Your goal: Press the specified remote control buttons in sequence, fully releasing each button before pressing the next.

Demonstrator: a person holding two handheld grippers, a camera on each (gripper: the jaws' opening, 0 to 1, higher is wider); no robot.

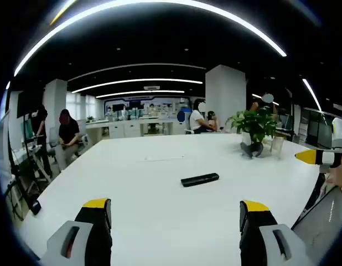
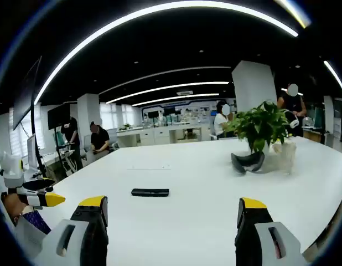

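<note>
Slim black plastic remote control [image 1: 200,179] flat on white bench [image 1: 160,221], light, rigid | press its top | your left gripper [image 1: 175,213] and right gripper [image 2: 172,213]: jaws wide open, empty

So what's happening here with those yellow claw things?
A person holds two grippers over a big white table. The left gripper and the right gripper are both open and hold nothing. A black remote control lies flat on the table ahead of them, untouched. A potted plant stands further back.
</note>
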